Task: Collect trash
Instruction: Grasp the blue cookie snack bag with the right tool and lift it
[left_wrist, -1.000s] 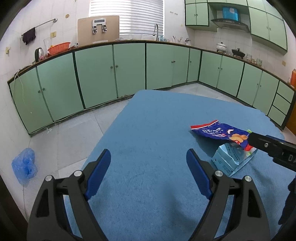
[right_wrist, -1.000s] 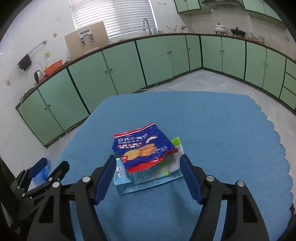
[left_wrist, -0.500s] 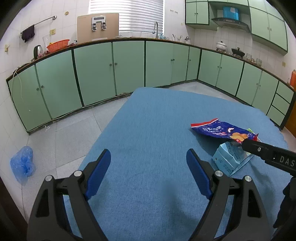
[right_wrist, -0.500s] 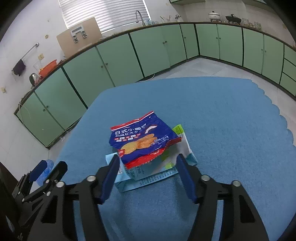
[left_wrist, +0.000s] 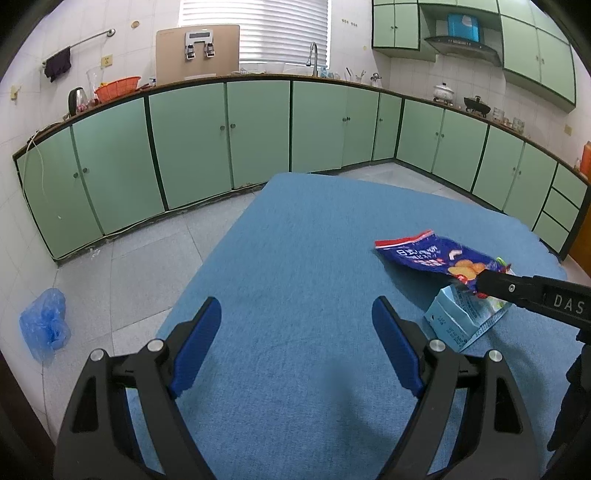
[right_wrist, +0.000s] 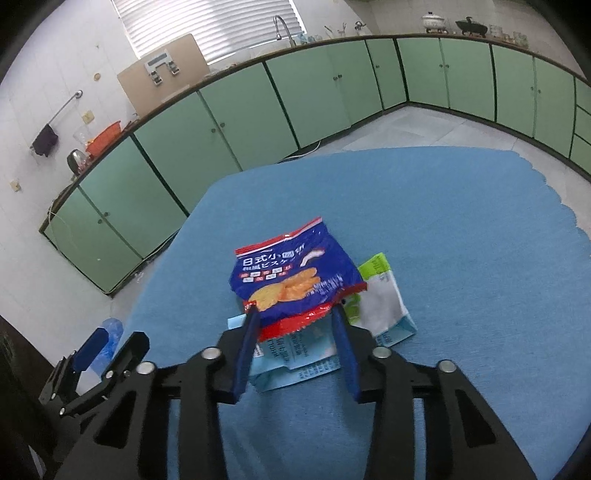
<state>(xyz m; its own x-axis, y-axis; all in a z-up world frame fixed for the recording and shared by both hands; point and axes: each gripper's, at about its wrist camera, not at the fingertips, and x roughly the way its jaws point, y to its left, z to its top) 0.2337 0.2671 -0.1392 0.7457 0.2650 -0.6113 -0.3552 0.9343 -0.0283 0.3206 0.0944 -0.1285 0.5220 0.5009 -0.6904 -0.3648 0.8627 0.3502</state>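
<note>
Right wrist view looks down on a blue-covered worktop (right_wrist: 461, 229) where a blue and red snack bag (right_wrist: 291, 280) lies on top of a flattened light blue carton (right_wrist: 295, 363), with a white and green pouch (right_wrist: 380, 291) just beside them. The right tool (right_wrist: 293, 315) has just been closing its jaws, and they now stand on either side of the near, red edge of the snack bag; the left fingertip touches that edge, but whether both pads press on it cannot be told. Left wrist view shows the left tool (left_wrist: 295, 325) with its jaws spread wide and nothing between them, hovering over bare blue cloth well to the left of the trash. From this side the snack bag (left_wrist: 432, 254) looks raised at its far end above the carton (left_wrist: 454, 317), with the right tool's black finger (left_wrist: 495, 284) reaching its near end. A crumpled blue plastic bag (left_wrist: 44, 325) lies on the tiled floor (left_wrist: 122, 266) by the green cabinets (left_wrist: 188, 147).
</note>
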